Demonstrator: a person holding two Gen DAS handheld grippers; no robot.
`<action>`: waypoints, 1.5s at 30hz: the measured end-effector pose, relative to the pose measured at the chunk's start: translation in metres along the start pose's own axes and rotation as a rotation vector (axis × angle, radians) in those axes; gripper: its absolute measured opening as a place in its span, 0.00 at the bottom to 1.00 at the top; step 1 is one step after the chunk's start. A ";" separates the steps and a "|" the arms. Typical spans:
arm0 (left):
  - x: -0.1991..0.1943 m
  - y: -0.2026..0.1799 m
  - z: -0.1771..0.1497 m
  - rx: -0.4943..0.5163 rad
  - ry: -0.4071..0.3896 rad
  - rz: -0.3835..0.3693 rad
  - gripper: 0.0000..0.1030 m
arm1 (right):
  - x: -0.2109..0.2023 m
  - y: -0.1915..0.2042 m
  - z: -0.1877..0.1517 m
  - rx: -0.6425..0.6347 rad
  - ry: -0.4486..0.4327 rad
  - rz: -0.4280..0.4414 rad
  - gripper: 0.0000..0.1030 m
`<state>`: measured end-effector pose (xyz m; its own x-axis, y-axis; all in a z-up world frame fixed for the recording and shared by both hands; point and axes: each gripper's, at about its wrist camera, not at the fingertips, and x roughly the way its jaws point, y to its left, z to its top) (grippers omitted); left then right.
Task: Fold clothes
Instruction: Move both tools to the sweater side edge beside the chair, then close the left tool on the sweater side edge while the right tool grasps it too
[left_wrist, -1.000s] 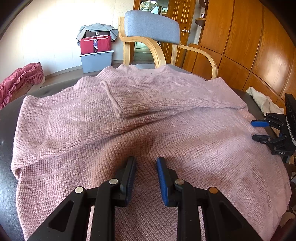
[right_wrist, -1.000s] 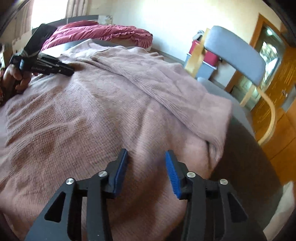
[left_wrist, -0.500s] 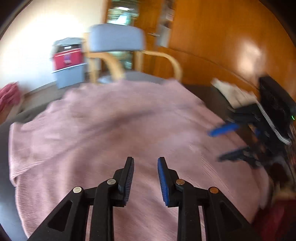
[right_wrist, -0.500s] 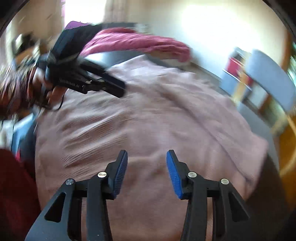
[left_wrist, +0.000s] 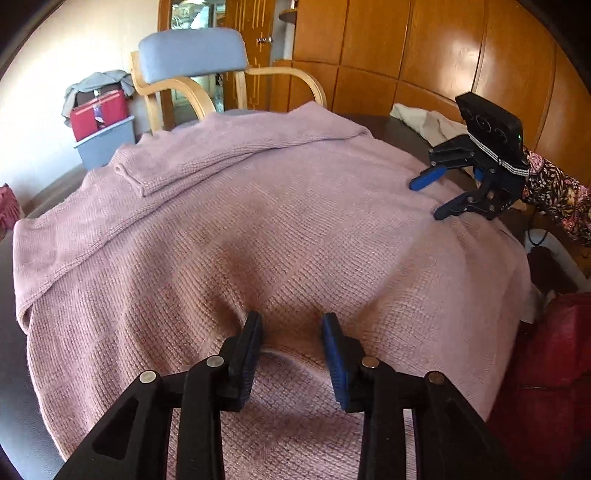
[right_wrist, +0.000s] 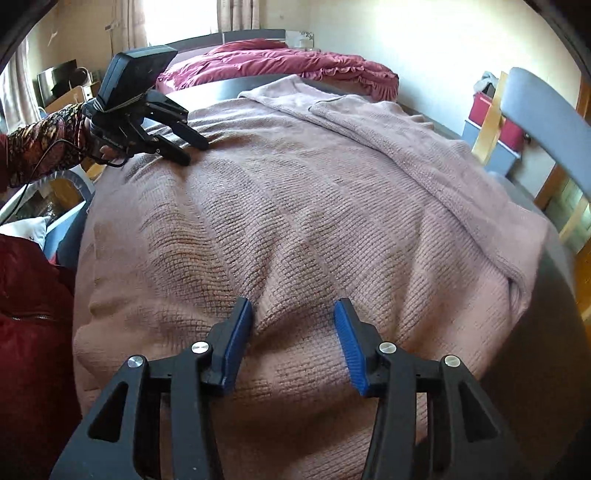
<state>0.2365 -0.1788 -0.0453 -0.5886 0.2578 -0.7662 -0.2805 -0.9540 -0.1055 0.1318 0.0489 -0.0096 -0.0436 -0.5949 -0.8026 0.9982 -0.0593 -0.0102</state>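
Sweater (left_wrist: 280, 221) lies spread flat on the table (right_wrist: 554, 332), one sleeve (left_wrist: 236, 155) folded across its far part. Both your tools sit on the near hem: left tool (left_wrist: 291, 347) w/ jaws partly open, tips pressing the knit, nothing pinched; right tool (right_wrist: 293, 339) same, open, gripping nothing. Long axis of the sweater runs away from you, so cloth lies straight ahead of both tips. Each tool is nearest its own hem corner; neither reaches the sleeve w/o crossing the body.

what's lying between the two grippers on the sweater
Only bare pink knit sweater, rippled but with nothing on it, spans from the left gripper to the right gripper; both wrist views show it.
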 end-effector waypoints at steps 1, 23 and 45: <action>-0.001 0.002 0.006 -0.009 0.000 -0.009 0.33 | -0.001 -0.003 0.007 0.004 -0.009 0.006 0.49; 0.071 0.204 0.157 -0.595 -0.196 0.204 0.33 | 0.100 -0.222 0.184 0.518 -0.078 -0.105 0.50; 0.163 0.283 0.218 -0.554 -0.040 0.069 0.35 | 0.218 -0.356 0.206 0.821 -0.063 0.236 0.31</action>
<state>-0.1043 -0.3737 -0.0621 -0.6230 0.1872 -0.7595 0.1939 -0.9037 -0.3818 -0.2419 -0.2246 -0.0580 0.1351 -0.7070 -0.6942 0.6362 -0.4752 0.6077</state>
